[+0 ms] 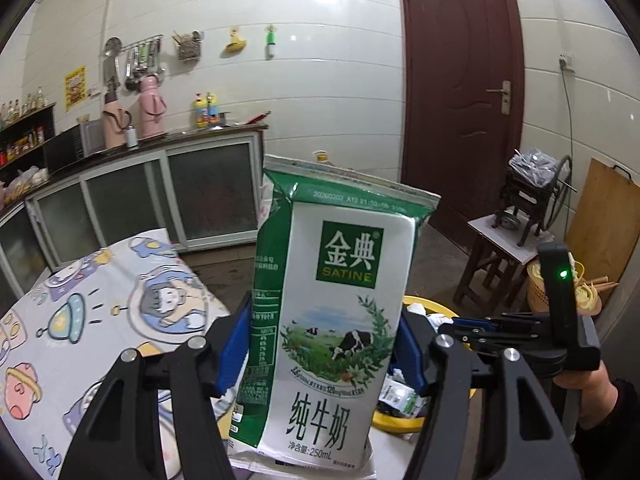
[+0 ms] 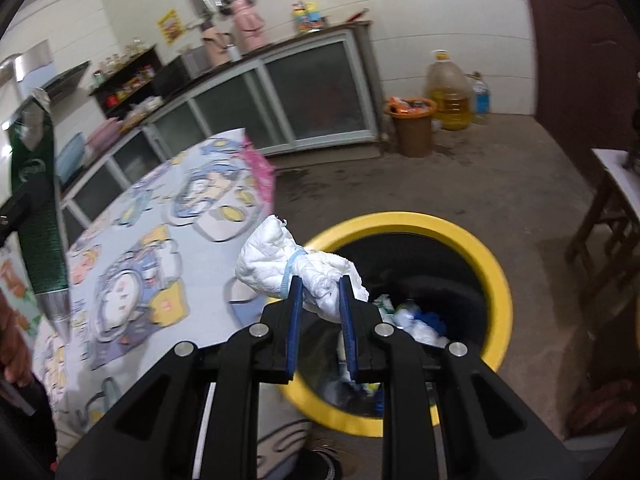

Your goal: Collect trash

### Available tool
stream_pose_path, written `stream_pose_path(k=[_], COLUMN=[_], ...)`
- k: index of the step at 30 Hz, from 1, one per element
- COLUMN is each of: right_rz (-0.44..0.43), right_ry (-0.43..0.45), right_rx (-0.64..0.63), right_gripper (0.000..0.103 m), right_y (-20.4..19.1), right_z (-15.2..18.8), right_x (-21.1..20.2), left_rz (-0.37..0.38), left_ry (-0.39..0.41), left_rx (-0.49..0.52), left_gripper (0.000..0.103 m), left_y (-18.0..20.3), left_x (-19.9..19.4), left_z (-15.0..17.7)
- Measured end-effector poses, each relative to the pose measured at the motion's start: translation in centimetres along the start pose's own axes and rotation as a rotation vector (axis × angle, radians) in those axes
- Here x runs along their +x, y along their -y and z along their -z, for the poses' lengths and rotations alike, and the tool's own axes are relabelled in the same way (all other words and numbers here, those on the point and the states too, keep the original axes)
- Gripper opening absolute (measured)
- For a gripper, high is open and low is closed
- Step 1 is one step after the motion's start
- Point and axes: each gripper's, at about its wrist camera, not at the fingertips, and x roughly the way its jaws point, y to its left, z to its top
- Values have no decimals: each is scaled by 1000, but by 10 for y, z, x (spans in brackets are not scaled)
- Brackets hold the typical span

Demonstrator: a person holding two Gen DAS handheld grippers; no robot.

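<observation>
Already both tongs are loaded: the left gripper (image 1: 320, 344) clamps a green-and-white milk carton (image 1: 328, 312), and the right gripper (image 2: 320, 300) pinches a crumpled white paper wad (image 2: 296, 270). Just beyond and below the right fingertips gapes the yellow-rimmed black bin (image 2: 496, 280), partly filled. Dropping both remains. The cartoon-printed tablecloth (image 2: 160, 240) lies left of them; nothing blocks the bin.

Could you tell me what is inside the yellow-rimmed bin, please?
The yellow-rimmed bin holds white crumpled wrappers and something blue at the bottom. The right gripper and its white tissue wad cover the bin's near side.
</observation>
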Motion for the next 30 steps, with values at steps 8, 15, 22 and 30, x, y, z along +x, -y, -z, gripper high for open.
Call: stream_pose_path(k=[8, 15, 22, 30], right_rz=[67, 116, 213, 298], right_ry=[-15, -31, -47, 20], right_rx=[59, 76, 149, 131], right_gripper=[18, 20, 57, 59], right_y=[37, 53, 78, 76], right_z=[4, 2, 3, 10], right_x=[15, 26, 30, -10], left_rz=[53, 93, 115, 42], left_ry=[-52, -104, -126, -30], left_rx=[15, -9, -146, -336], left_gripper=[59, 60, 82, 95], left_y=[28, 39, 17, -41], left_x=[45, 89, 109, 65], left_z=[-4, -2, 3, 17])
